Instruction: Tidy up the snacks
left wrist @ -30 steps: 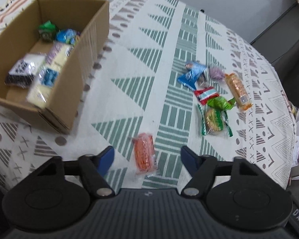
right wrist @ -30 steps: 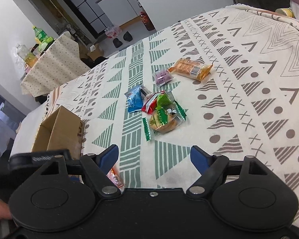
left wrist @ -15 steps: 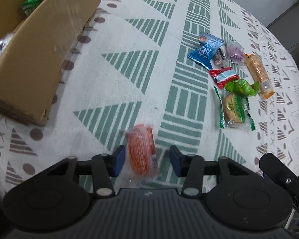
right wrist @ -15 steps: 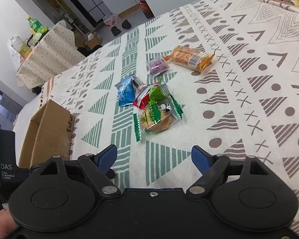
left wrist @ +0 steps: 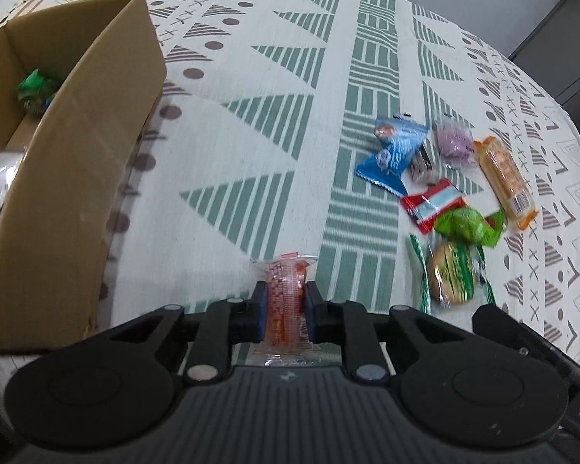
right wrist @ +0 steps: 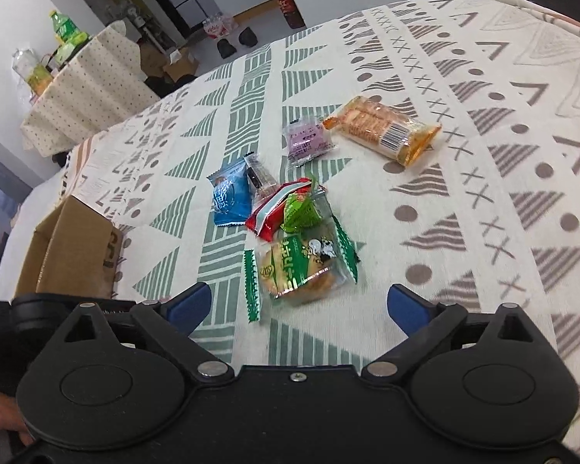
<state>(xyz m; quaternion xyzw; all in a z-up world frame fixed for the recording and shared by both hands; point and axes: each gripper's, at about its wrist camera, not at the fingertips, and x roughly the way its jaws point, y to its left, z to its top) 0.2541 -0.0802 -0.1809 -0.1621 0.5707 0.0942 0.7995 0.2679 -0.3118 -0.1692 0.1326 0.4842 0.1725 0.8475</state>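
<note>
My left gripper (left wrist: 284, 309) is shut on an orange wrapped snack (left wrist: 286, 290), pinched upright between the blue pads just above the patterned tablecloth. The cardboard box (left wrist: 77, 178) stands to its left, with several snacks inside. A cluster of loose snacks lies to the right: a blue packet (left wrist: 392, 152), a red packet (left wrist: 431, 203), a green candy (left wrist: 466, 224) and a green-striped biscuit pack (left wrist: 450, 274). My right gripper (right wrist: 297, 305) is open, hovering just in front of the biscuit pack (right wrist: 301, 266). A purple snack (right wrist: 307, 139) and a long orange cracker pack (right wrist: 382, 127) lie farther back.
The box (right wrist: 73, 251) appears at the left of the right wrist view, with the left gripper's body beside it. Beyond the table edge stands a second cloth-covered table (right wrist: 85, 89) with bottles, and shoes on the floor. A hand shows at the bottom left.
My left gripper closed on the orange snack, which now stands upright between the pads. My right gripper moved closer to the snack cluster and stays open.
</note>
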